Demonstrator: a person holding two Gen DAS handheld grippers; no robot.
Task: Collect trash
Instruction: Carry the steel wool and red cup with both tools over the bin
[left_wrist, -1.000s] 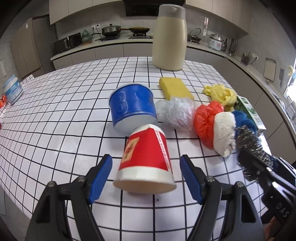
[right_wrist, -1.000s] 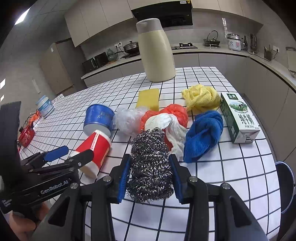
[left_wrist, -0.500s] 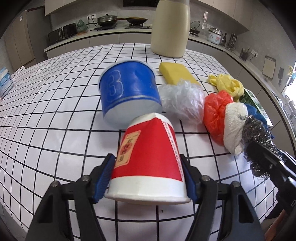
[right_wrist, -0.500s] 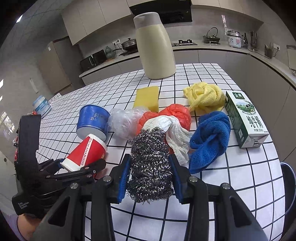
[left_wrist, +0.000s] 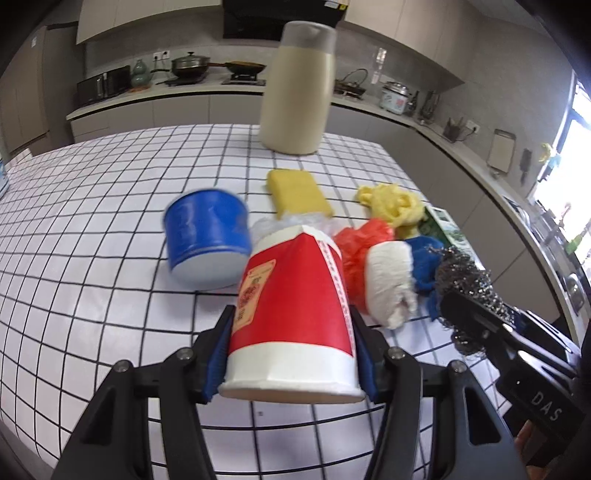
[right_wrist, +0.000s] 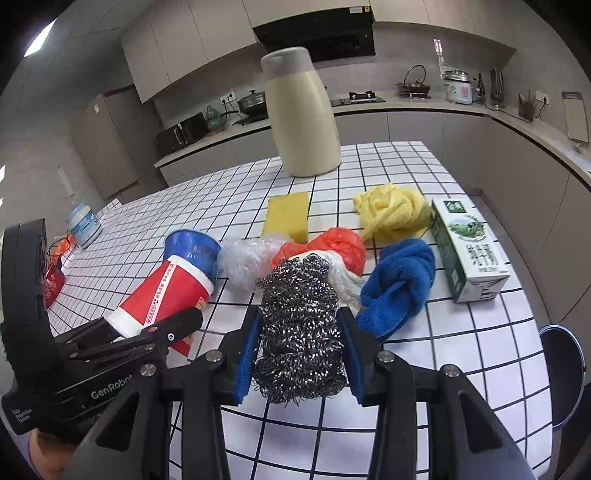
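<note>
A red paper cup (left_wrist: 291, 314) with a white rim lies tilted between the blue pads of my left gripper (left_wrist: 291, 354). The jaws are closing and the pads press on its sides. In the right wrist view the same cup (right_wrist: 162, 299) hangs just above the checked table (right_wrist: 480, 350). My right gripper (right_wrist: 299, 350) is shut on a steel wool scourer (right_wrist: 299, 314), low over the table's front. A blue paper cup (left_wrist: 207, 236) lies on its side just behind the red one. A clear plastic bag (right_wrist: 247, 258), an orange bag (right_wrist: 332, 243) and a white bag (left_wrist: 388, 284) lie bunched in the middle.
A blue cloth (right_wrist: 399, 284), yellow cloth (right_wrist: 391, 210), yellow sponge (right_wrist: 288, 216) and milk carton (right_wrist: 469, 247) lie to the right. A tall cream jug (right_wrist: 301, 118) stands at the back. A dark round rimmed thing (right_wrist: 561, 369) sits beside the table's right edge.
My left gripper moved in around the red cup, its jaws closed onto the cup's sides, and it has risen a little with the cup. The right gripper and scourer have kept still.
</note>
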